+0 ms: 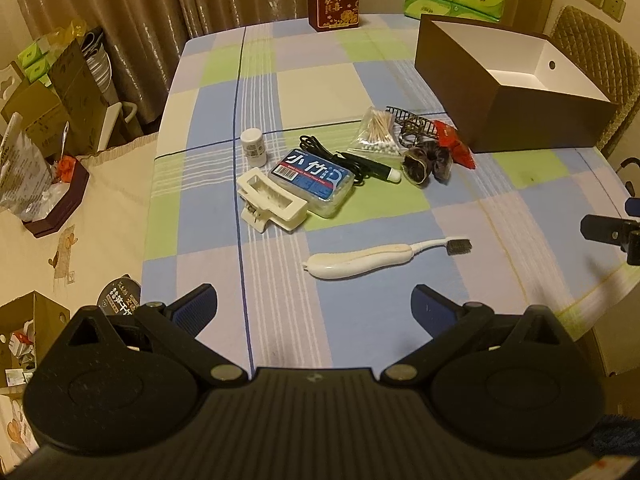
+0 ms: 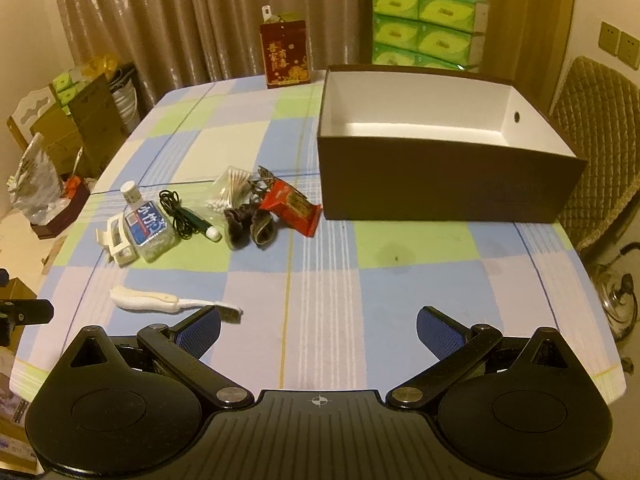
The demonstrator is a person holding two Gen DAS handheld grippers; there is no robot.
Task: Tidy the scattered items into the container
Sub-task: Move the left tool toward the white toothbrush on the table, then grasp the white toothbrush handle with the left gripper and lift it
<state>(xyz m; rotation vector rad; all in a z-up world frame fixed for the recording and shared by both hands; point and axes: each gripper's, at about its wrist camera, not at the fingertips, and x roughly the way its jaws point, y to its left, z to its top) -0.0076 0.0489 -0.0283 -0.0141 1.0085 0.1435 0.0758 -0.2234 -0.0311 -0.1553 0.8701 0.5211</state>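
Observation:
A brown box (image 2: 440, 184) with a white, bare inside stands at the table's far right, also the brown box (image 1: 520, 120). Scattered items lie left of it: a white toothbrush (image 1: 380, 260) (image 2: 160, 302), a white hair claw (image 1: 272, 204), a blue floss-pick case (image 1: 316, 178), a small white bottle (image 1: 254, 146), a black cable with pen (image 1: 360, 162), a bag of cotton swabs (image 1: 376, 132), a dark scrunchie (image 1: 428, 160) and a red snack packet (image 2: 292, 208). My left gripper (image 1: 316, 312) and right gripper (image 2: 318, 332) hover open above the near table edge, holding nothing.
A red gift bag (image 2: 285, 56) stands at the table's far edge, with green tissue packs (image 2: 428, 26) behind the box. A padded chair (image 2: 600, 152) is to the right. Cardboard boxes (image 1: 52, 112) crowd the floor on the left. A checked cloth (image 2: 320, 272) covers the table.

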